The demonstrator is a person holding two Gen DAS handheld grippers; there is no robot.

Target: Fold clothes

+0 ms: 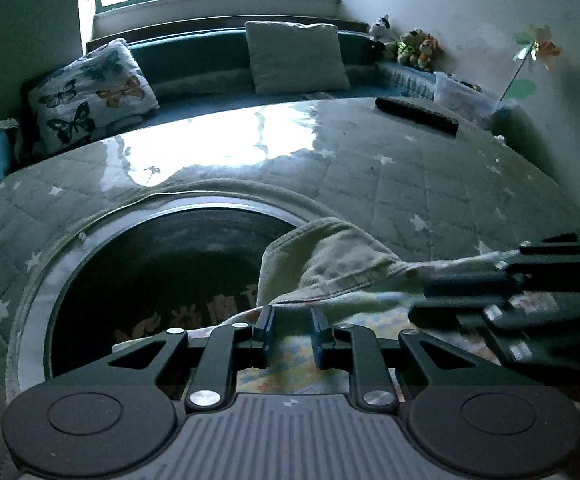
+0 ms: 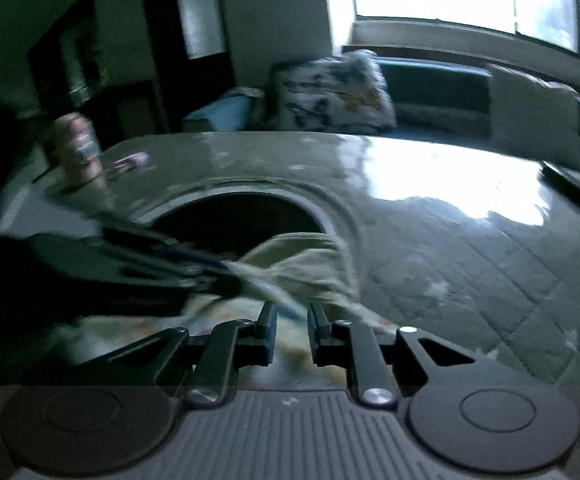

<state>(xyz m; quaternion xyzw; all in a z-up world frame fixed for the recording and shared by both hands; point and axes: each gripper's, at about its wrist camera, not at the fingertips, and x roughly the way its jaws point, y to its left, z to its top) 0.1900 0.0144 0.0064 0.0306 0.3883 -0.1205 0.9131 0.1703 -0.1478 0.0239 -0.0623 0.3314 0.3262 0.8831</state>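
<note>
The garment [image 1: 330, 264] is a small, soft, light thing of pale khaki cloth with a printed lining, and it lies over the near rim of the round dark well [image 1: 162, 280] in the quilted, star-patterned table cover [image 1: 430, 184]. It will likely sag and slip wherever it is unsupported, so a stitched edge or corner looks the best hold. The left gripper [image 1: 292, 320] is nearly closed, pinching the printed edge. The right gripper [image 2: 292, 318] is also narrow with cloth between its jaws, apparently nipping it. A glossy clear sheet covers the table.
</note>
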